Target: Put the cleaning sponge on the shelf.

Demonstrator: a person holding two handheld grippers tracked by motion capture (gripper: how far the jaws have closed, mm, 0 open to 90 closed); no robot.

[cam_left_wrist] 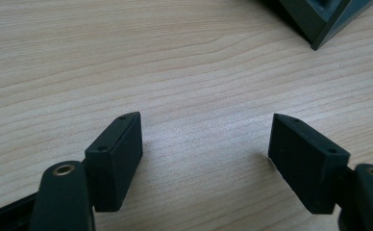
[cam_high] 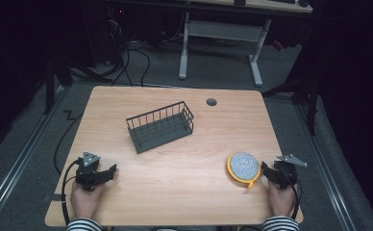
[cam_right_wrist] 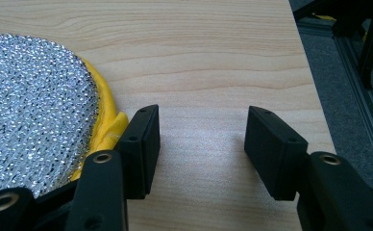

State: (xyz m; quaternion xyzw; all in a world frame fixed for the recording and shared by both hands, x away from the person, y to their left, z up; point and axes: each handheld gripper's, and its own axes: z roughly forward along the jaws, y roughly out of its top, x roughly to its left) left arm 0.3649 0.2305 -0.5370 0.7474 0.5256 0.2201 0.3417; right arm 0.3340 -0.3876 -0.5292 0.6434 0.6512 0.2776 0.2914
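A round scouring pad (cam_high: 243, 165) with a silver glittery face and a yellow rim lies on the table near the right front. In the right gripper view the scouring pad (cam_right_wrist: 31, 106) lies just left of my right gripper (cam_right_wrist: 201, 144), whose jaws stand open over bare wood. My right gripper (cam_high: 271, 172) rests by the pad's right edge in the high view. A dark wire basket (cam_high: 159, 126) stands in the middle of the table. My left gripper (cam_high: 105, 173) rests at the left front, open, and in its own view my left gripper (cam_left_wrist: 206, 149) holds nothing.
The wooden table (cam_high: 175, 159) has a small round grommet hole (cam_high: 211, 102) at the back right. A corner of the basket (cam_left_wrist: 319, 19) shows at the top right of the left gripper view. The table's right edge (cam_right_wrist: 314, 96) runs close beside my right gripper.
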